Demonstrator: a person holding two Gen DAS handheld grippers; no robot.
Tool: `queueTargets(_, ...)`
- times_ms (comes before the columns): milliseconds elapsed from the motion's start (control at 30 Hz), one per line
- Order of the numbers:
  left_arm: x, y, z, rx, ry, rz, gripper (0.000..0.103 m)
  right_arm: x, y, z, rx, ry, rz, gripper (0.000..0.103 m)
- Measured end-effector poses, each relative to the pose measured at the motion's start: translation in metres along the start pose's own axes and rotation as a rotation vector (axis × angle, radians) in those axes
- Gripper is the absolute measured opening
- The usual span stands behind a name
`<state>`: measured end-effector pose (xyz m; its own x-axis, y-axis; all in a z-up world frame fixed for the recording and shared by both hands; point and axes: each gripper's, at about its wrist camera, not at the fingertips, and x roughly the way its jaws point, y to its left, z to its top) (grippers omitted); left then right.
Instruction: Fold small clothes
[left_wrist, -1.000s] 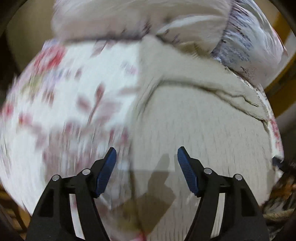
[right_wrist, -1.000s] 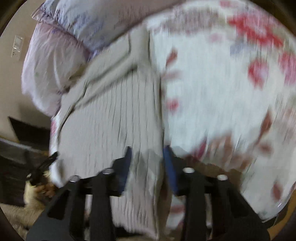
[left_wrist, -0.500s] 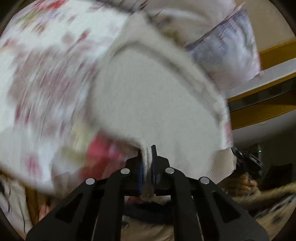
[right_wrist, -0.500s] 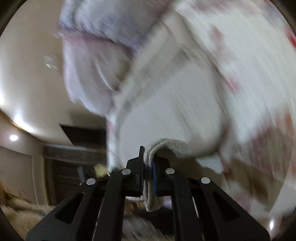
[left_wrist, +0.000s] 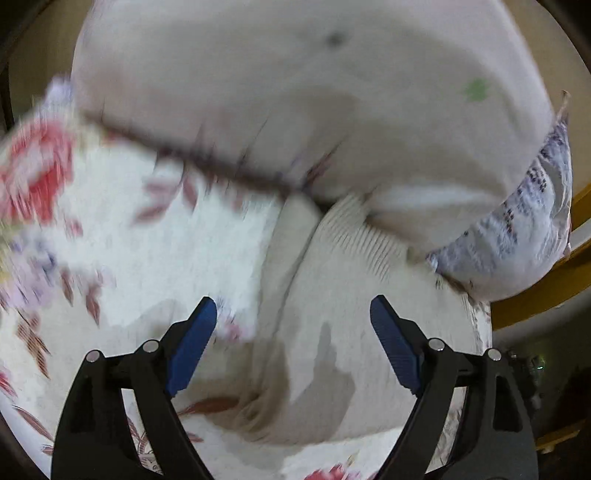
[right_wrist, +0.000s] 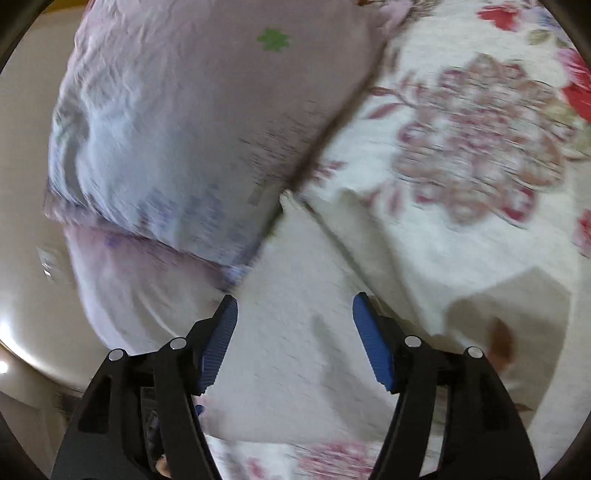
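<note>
Left gripper (left_wrist: 291, 343) and right gripper (right_wrist: 295, 341): jaws apart, empty. Cream ribbed garment (left_wrist: 354, 295) lies doubled on floral bed (left_wrist: 147, 251), pillows (right_wrist: 192, 122) at 12 o'clock. One fold apparently laid; further folds likely remain.

Both wrist views close above bed, facing down, sharing pillow (left_wrist: 332, 92) (right_wrist: 207, 122)

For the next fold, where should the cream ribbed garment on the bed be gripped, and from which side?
Probably at the near edge of the cream ribbed garment, coming in low from the front. It lies flat on the floral bedspread, with the pillow crowding its far end. The left gripper and right gripper are both open above it.
</note>
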<state>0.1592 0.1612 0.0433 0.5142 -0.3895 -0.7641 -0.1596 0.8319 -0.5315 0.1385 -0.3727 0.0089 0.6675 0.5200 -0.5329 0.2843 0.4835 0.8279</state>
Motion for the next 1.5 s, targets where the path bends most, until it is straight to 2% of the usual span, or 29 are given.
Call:
queueTargets(100, 0.022, 0.020, -0.011, -0.092, 0.064, -0.078, 0.072, -0.005, -0.014, -0.003, 0.050, 0.006, 0.027, 0.067)
queueTargets(200, 0.032, 0.019, -0.018, -0.107, 0.042, -0.125, 0.059, -0.003, -0.010, -0.002, 0.034, 0.014, 0.032, 0.067)
queueTargets(233, 0.039, 0.017, -0.020, -0.124, 0.060, -0.140, 0.046, -0.002, -0.011, -0.001, 0.027, 0.020, 0.033, 0.067)
queueTargets(267, 0.041, 0.012, -0.018, -0.137, 0.031, -0.130, 0.024, 0.002, -0.008, -0.001, 0.017, 0.030, 0.034, 0.067)
queueTargets(300, 0.049, 0.011, -0.018, -0.173, 0.072, -0.174, 0.016, 0.003, -0.007, -0.001, 0.008, 0.038, 0.034, 0.067)
queueTargets(367, 0.046, 0.004, -0.021, -0.208, 0.053, -0.212, 0.015, 0.001, -0.008, 0.000, 0.005, 0.044, 0.037, 0.067)
queueTargets(400, 0.039, -0.012, -0.022, -0.193, 0.040, -0.265, 0.015, -0.003, -0.010, 0.002, 0.004, 0.040, 0.038, 0.067)
queueTargets(467, 0.028, -0.059, -0.024, -0.124, 0.024, -0.369, 0.014, -0.016, -0.014, 0.009, -0.013, 0.023, 0.030, 0.067)
queueTargets(567, 0.031, -0.147, -0.033, 0.010, 0.055, -0.528, 0.014, -0.036, -0.012, 0.023, -0.060, -0.022, 0.011, 0.067)
queueTargets(633, 0.053, -0.208, -0.047, 0.088, 0.107, -0.609, 0.016, -0.045, -0.013, 0.033, -0.068, -0.037, 0.008, 0.067)
queueTargets(667, 0.074, -0.249, -0.059, 0.158, 0.151, -0.609, 0.020, -0.047, -0.014, 0.039, -0.069, -0.041, 0.010, 0.067)
queueTargets(733, 0.112, -0.299, -0.082, 0.244, 0.263, -0.588, 0.024, -0.046, -0.016, 0.048, -0.080, -0.025, 0.007, 0.067)
queueTargets(767, 0.133, -0.321, -0.094, 0.263, 0.347, -0.602, 0.018, -0.042, -0.016, 0.054, -0.085, 0.005, 0.007, 0.069)
queueTargets(833, 0.141, -0.328, -0.103, 0.223, 0.406, -0.661, 0.018, -0.034, -0.016, 0.059, -0.088, 0.055, 0.002, 0.079)
queueTargets(867, 0.133, -0.322, -0.101, 0.215, 0.367, -0.669, 0.026, -0.028, -0.016, 0.061, -0.094, 0.089, 0.003, 0.081)
queueTargets(900, 0.122, -0.311, -0.095, 0.210, 0.315, -0.653, 0.037, -0.022, -0.015, 0.061, -0.101, 0.117, 0.007, 0.081)
queueTargets(933, 0.113, -0.297, -0.088, 0.193, 0.263, -0.624, 0.062, -0.016, -0.014, 0.060, -0.106, 0.146, 0.009, 0.084)
queueTargets(967, 0.102, -0.277, -0.077, 0.163, 0.193, -0.570, 0.076, -0.008, -0.015, 0.060, -0.106, 0.187, 0.003, 0.085)
queueTargets(1000, 0.096, -0.261, -0.071, 0.150, 0.149, -0.522, 0.078, -0.001, -0.015, 0.059, -0.107, 0.216, 0.000, 0.085)
queueTargets(1033, 0.090, -0.242, -0.064, 0.141, 0.099, -0.430, 0.080, 0.007, -0.014, 0.058, -0.110, 0.248, -0.001, 0.085)
queueTargets(1100, 0.094, -0.225, -0.058, 0.124, 0.092, -0.308, 0.080, 0.026, -0.011, 0.052, -0.136, 0.315, -0.030, 0.085)
queueTargets(1200, 0.113, -0.209, -0.068, 0.156, 0.150, -0.211, 0.081, 0.047, -0.007, 0.044, -0.183, 0.374, -0.086, 0.085)
queueTargets(1300, 0.137, -0.223, -0.087, 0.231, 0.227, -0.167, 0.084, 0.052, 0.002, 0.037, -0.240, 0.349, -0.088, 0.087)
queueTargets(1333, 0.143, -0.227, -0.091, 0.244, 0.225, -0.162, 0.087, 0.053, 0.003, 0.035, -0.254, 0.344, -0.097, 0.073)
queueTargets(1367, 0.149, -0.231, -0.093, 0.246, 0.216, -0.163, 0.089, 0.055, 0.002, 0.032, -0.267, 0.352, -0.118, 0.049)
queueTargets(1400, 0.155, -0.234, -0.092, 0.228, 0.213, -0.174, 0.089, 0.056, 0.002, 0.031, -0.258, 0.353, -0.110, 0.044)
queueTargets(1433, 0.160, -0.236, -0.092, 0.199, 0.223, -0.199, 0.085, 0.053, 0.000, 0.029, -0.231, 0.349, -0.071, 0.038)
queueTargets(1467, 0.166, -0.234, -0.093, 0.167, 0.230, -0.238, 0.076, 0.051, 0.003, 0.027, -0.229, 0.341, -0.054, 0.036)
queueTargets(1500, 0.167, -0.235, -0.093, 0.163, 0.234, -0.244, 0.072, 0.047, 0.007, 0.023, -0.240, 0.329, -0.027, 0.035)
